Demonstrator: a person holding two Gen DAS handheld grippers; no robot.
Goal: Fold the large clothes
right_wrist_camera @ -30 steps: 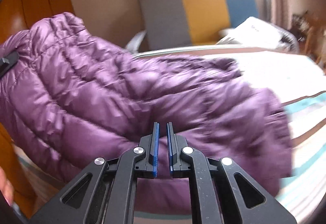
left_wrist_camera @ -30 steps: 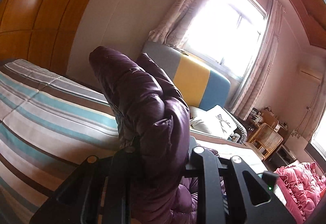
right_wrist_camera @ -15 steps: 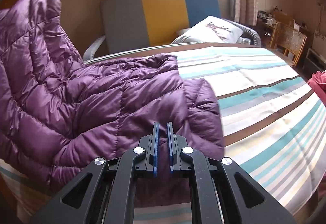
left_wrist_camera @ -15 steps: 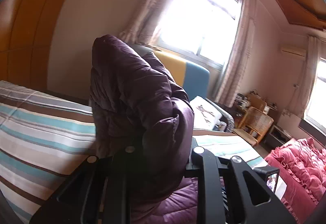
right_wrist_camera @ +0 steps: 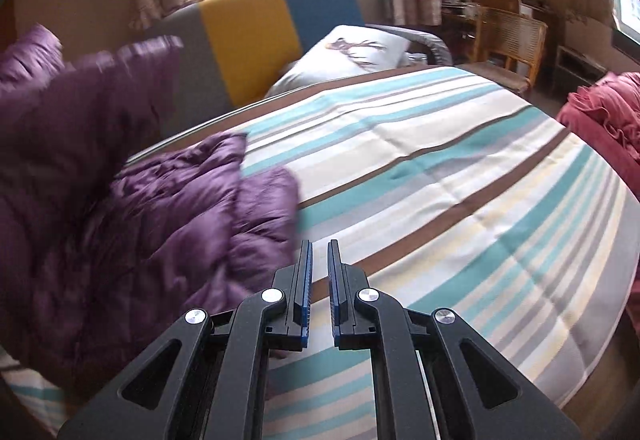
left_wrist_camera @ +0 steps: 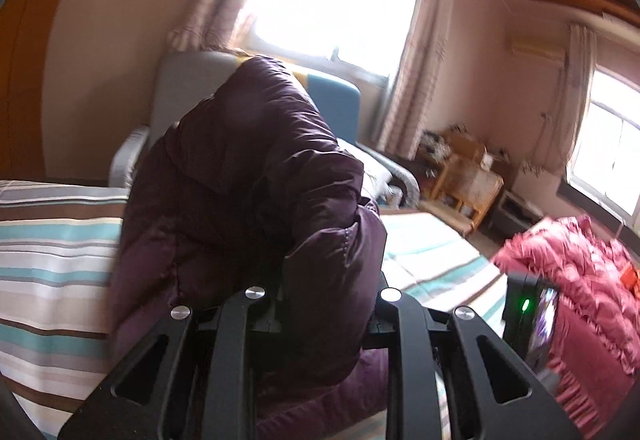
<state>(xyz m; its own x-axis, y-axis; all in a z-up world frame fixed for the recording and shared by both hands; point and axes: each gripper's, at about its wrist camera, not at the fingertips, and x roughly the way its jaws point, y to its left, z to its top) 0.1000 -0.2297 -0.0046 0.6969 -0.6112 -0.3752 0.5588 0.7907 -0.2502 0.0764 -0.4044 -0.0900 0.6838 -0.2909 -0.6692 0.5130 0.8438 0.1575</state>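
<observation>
A purple puffer jacket [left_wrist_camera: 248, 207] fills the middle of the left wrist view. My left gripper [left_wrist_camera: 324, 304] is shut on a thick bunch of it and holds it up above the striped bed [left_wrist_camera: 52, 272]; its fingertips are hidden in the fabric. In the right wrist view the jacket [right_wrist_camera: 132, 207] lies at the left on the bed [right_wrist_camera: 460, 175], partly lifted and blurred. My right gripper [right_wrist_camera: 319, 260] is nearly closed with a narrow gap, holds nothing, and hovers just right of the jacket's edge.
A grey, yellow and blue sofa [right_wrist_camera: 256, 31] with a white cushion [right_wrist_camera: 352, 51] stands behind the bed. A pink quilt [left_wrist_camera: 580, 280] lies at the right. Wicker furniture [right_wrist_camera: 508, 27] stands by the far wall under the windows.
My left gripper has swung right with the jacket still in it. My right gripper has moved right off the jacket, which now lies to its left.
</observation>
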